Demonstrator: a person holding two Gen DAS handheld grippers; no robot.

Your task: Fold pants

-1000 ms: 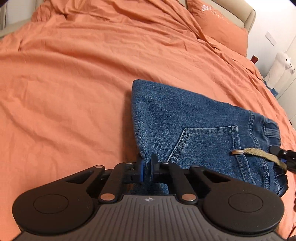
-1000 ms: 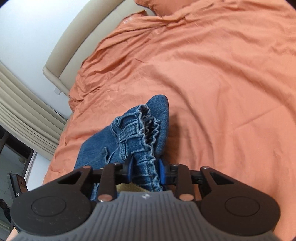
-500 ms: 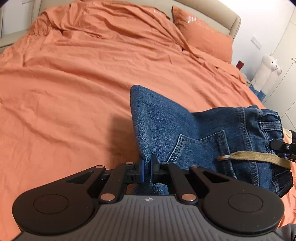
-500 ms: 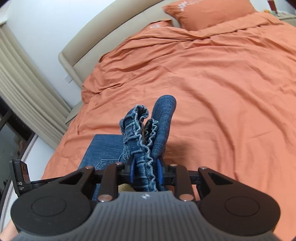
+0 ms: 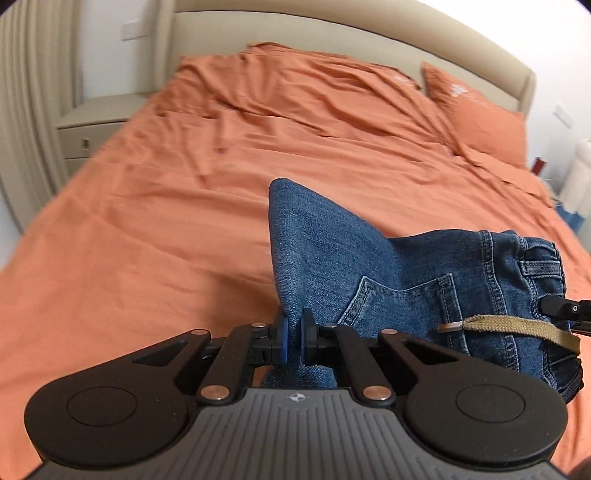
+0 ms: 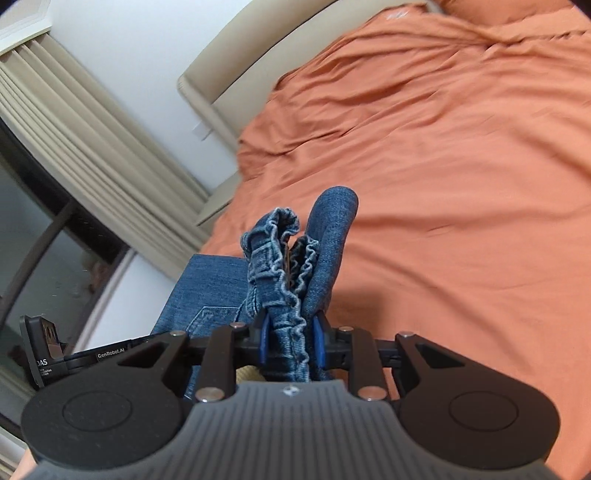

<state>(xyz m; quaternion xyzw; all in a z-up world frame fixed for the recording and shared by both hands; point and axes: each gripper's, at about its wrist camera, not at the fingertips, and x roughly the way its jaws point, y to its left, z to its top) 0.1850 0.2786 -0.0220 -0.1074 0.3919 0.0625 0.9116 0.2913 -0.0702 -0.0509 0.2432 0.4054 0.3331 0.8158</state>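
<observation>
The blue denim jeans [image 5: 399,280] are held up off the bed [image 5: 184,221], stretched between the two tools above the orange duvet. The left tool [image 5: 291,334] has its blue pads pinched down narrow on a folded edge of the denim, and the cloth rises from that pinch into a rounded peak before sloping away to the right. On that slope the stitched back pocket [image 5: 402,306] faces outward, with the gathered elastic waistband [image 5: 543,258] and its belt loop at the far right. A tan drawstring [image 5: 517,326] with a metal tip lies across the denim just below the pocket seam.

The right tool [image 6: 290,341] grips the bunched waistband [image 6: 280,273] between its blue pads; the pads sit further apart than the other tool's, filled by the thick ruffled layers. A smooth fold of denim stands up just beside the ruffles, and more of the jeans [image 6: 207,291] hangs flat to the left below them. The tip of the right tool [image 5: 561,306] shows at the right edge of the left view, touching the waistband.

Behind it all, the duvet is rumpled toward the beige padded headboard [image 5: 332,33], with an orange pillow [image 5: 480,114] lying against it. A pale nightstand [image 5: 92,125] stands beside the bed, and beige curtains [image 6: 92,140] hang by a dark window.
</observation>
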